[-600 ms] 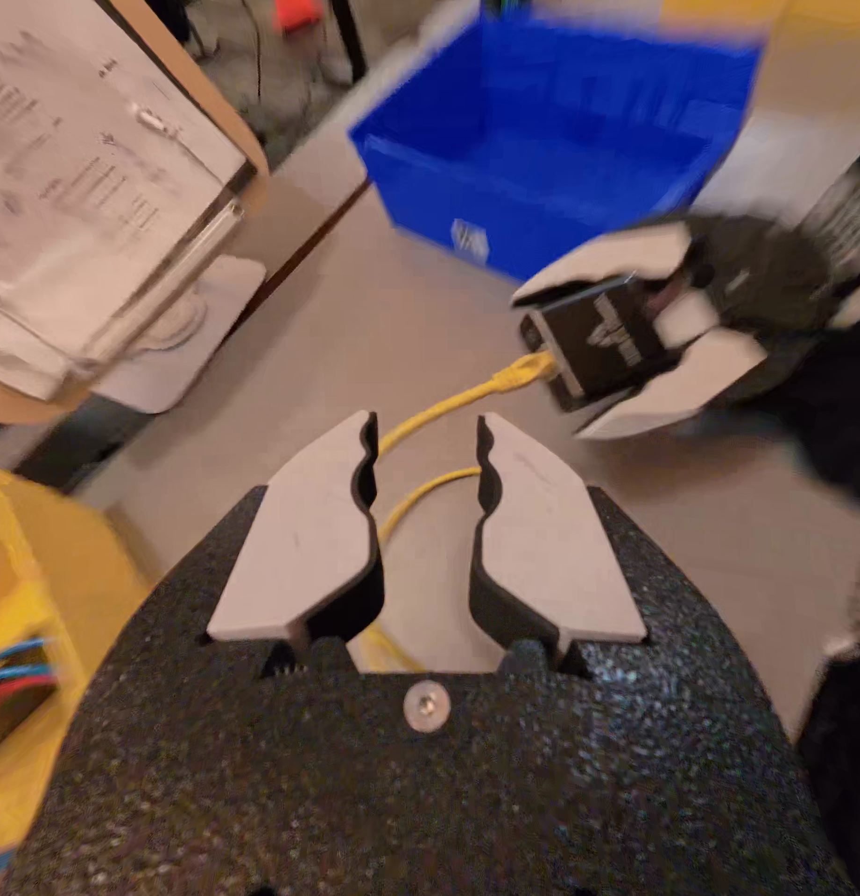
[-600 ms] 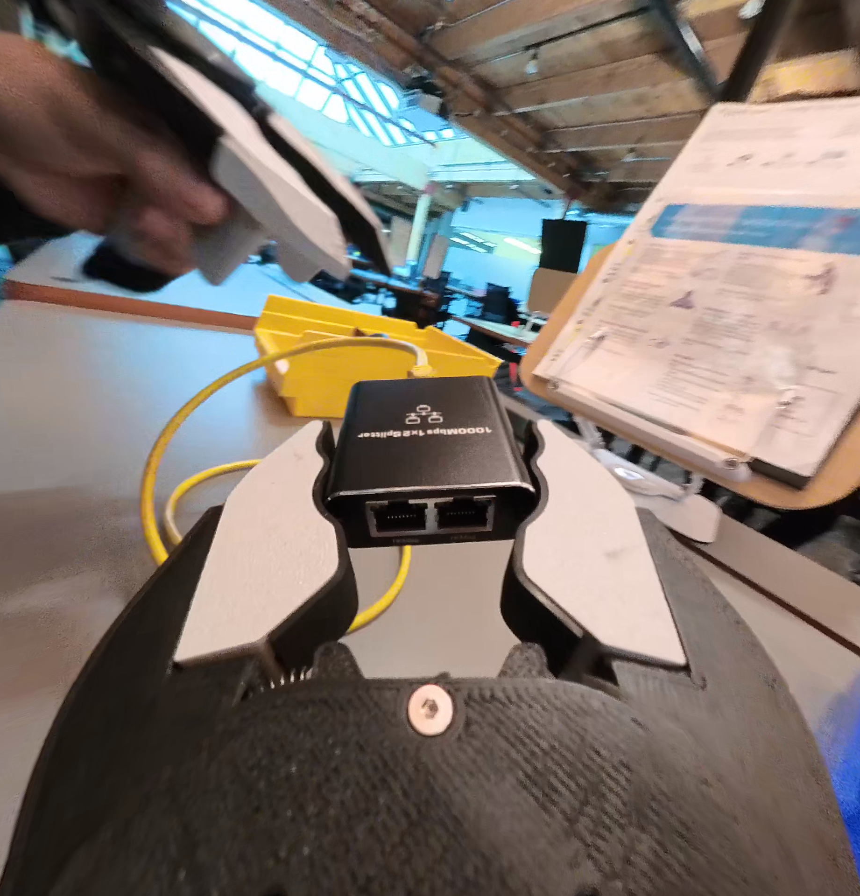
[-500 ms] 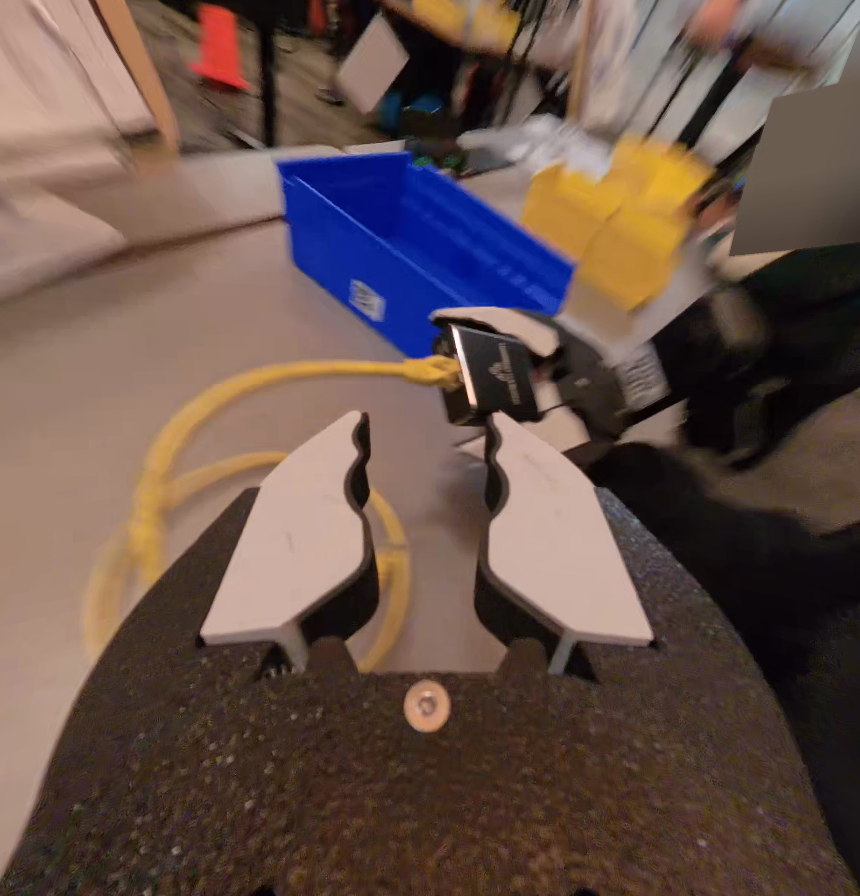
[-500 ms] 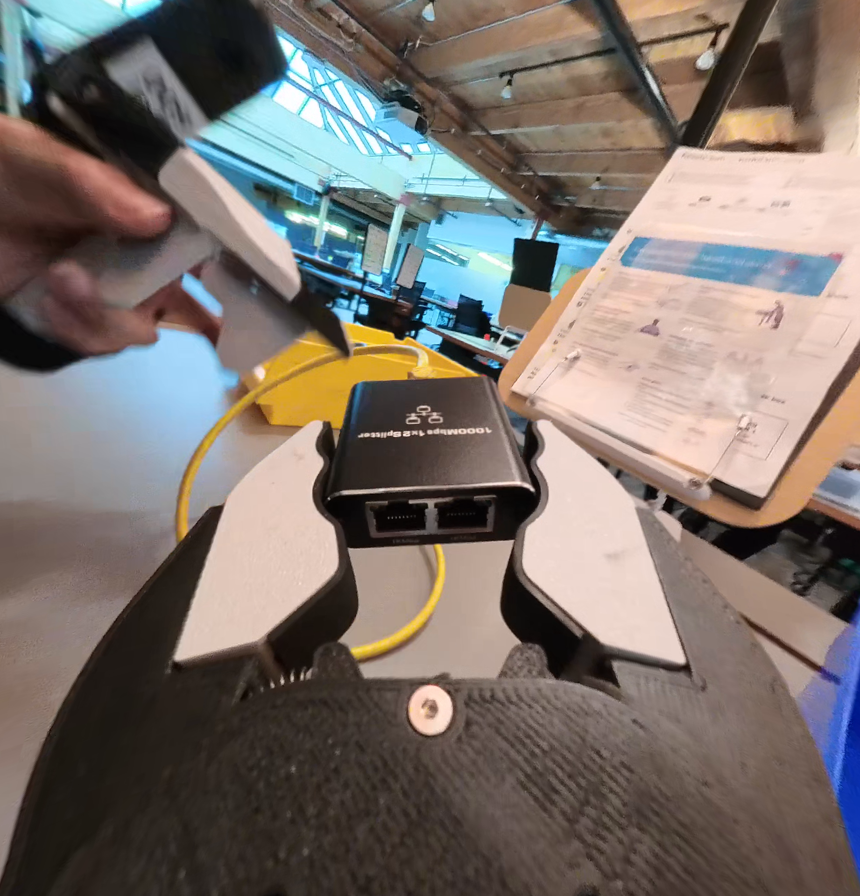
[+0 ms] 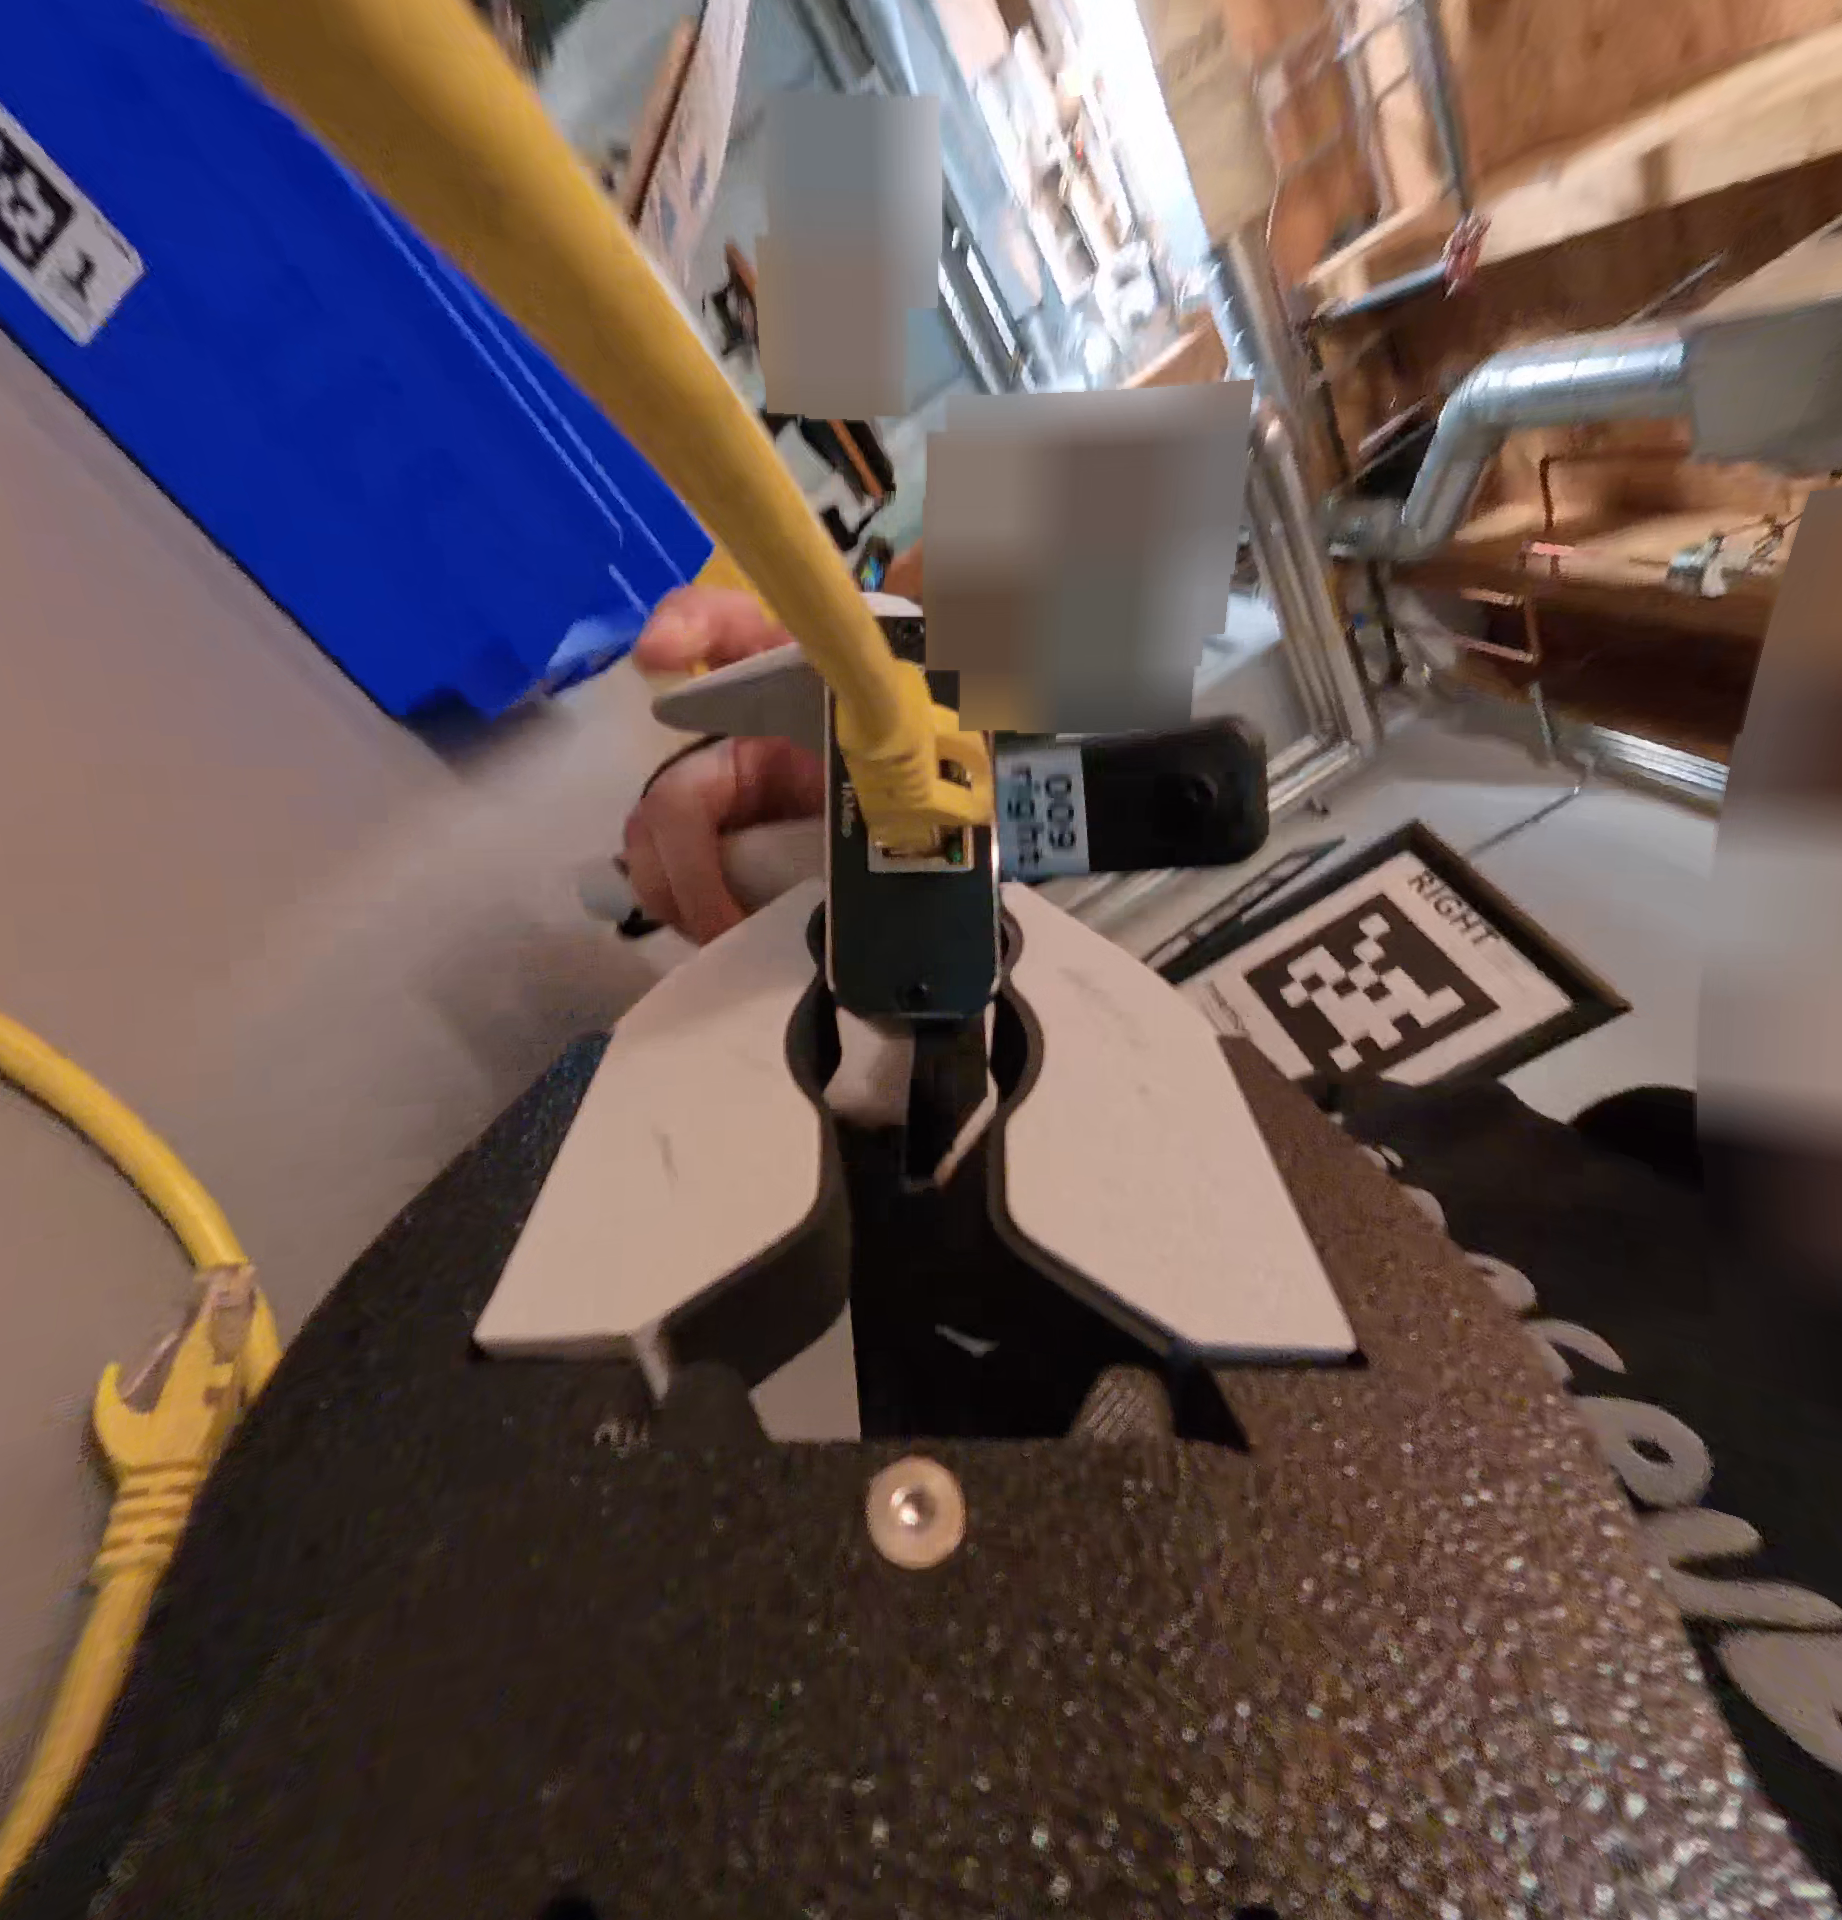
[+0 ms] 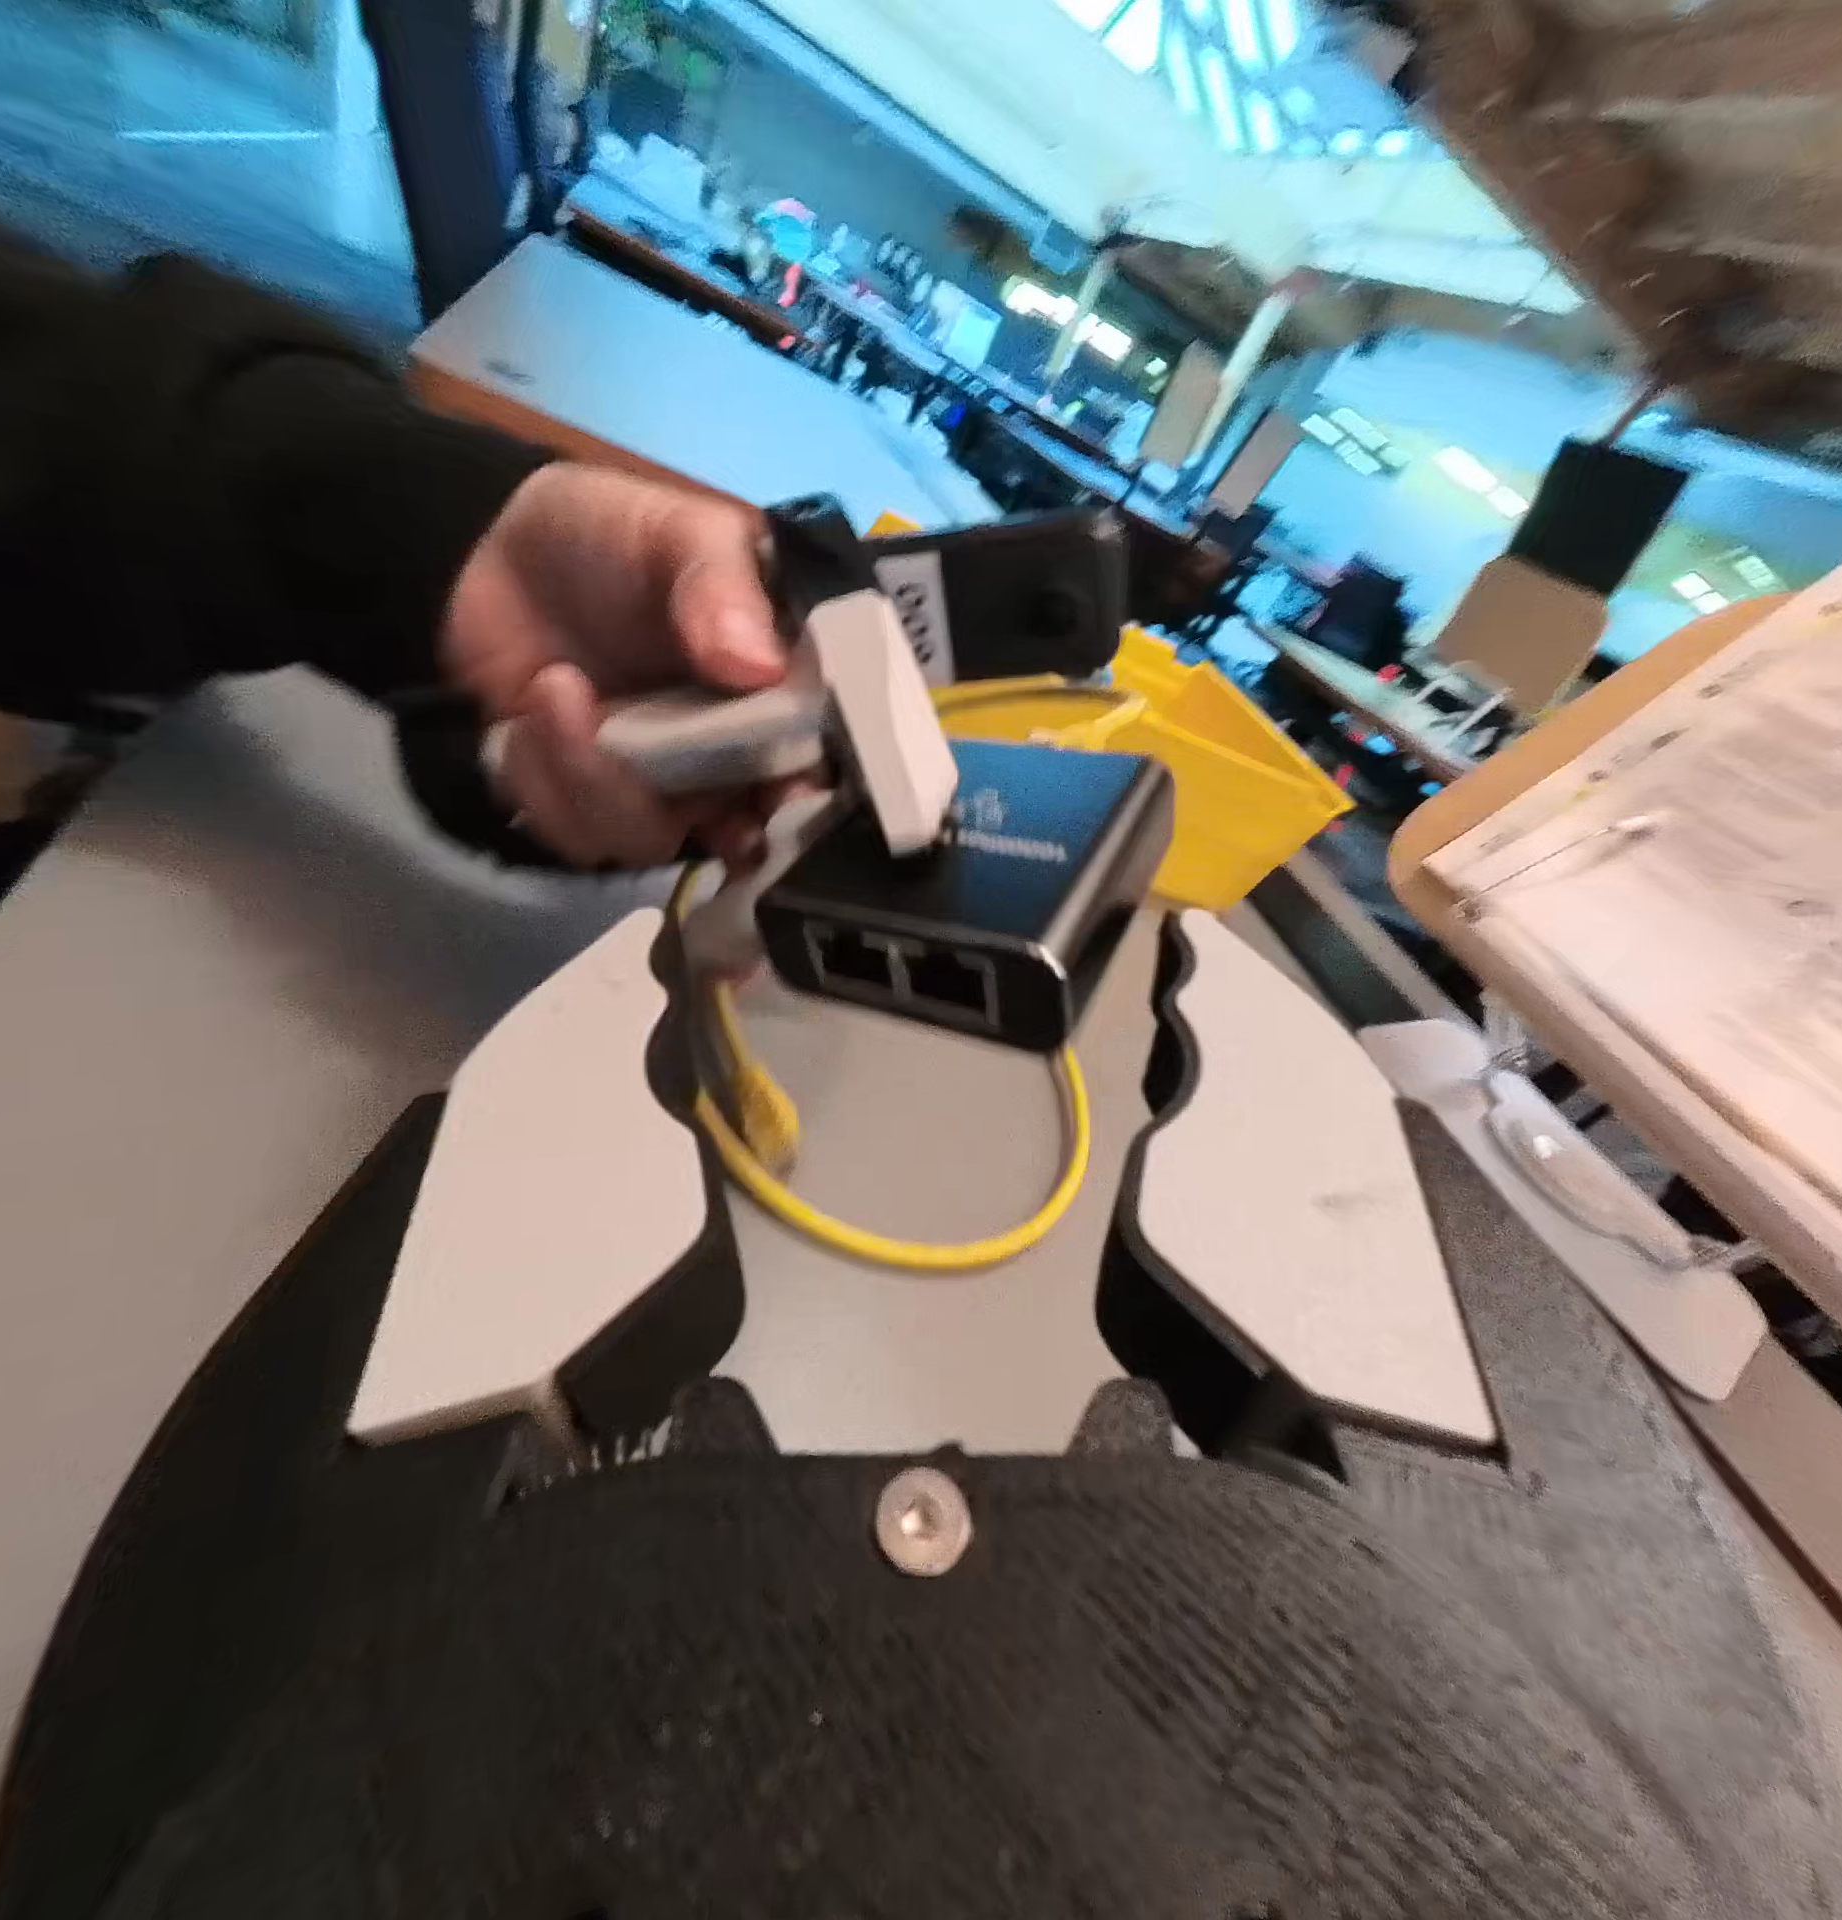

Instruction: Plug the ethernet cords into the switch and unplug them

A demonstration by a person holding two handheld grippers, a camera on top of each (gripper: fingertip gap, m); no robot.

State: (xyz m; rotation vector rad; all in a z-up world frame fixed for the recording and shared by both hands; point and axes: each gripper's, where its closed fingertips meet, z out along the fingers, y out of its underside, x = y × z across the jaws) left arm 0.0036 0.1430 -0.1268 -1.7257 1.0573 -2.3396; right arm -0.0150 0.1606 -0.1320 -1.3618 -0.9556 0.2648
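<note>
My left gripper (image 5: 915, 930) is shut on the black switch (image 5: 912, 977), pinching it at its fingertips. A yellow ethernet cord (image 5: 688, 416) is plugged into the switch's port facing me, its plug (image 5: 906, 800) seated. The cord's other plug (image 5: 169, 1413) lies free on the table. In the right wrist view the switch (image 6: 1010, 873) hangs tilted between my right gripper's tips (image 6: 917, 935), which are wide open. The left gripper's white fingers (image 6: 886, 717) clamp it from above and below. Two empty ports face the right camera. The free plug (image 6: 766, 1112) lies below it.
A blue bin (image 5: 325, 364) stands on the grey table (image 5: 221, 831) at the left. A yellow bin (image 6: 1239, 769) sits behind the switch. A paper-covered clipboard stand (image 6: 1675, 883) rises at the right. A framed marker card (image 5: 1384, 987) lies beyond the grippers.
My left gripper swung in and closed on the switch. My right gripper, which was shut on it, has opened. The cord stays plugged in.
</note>
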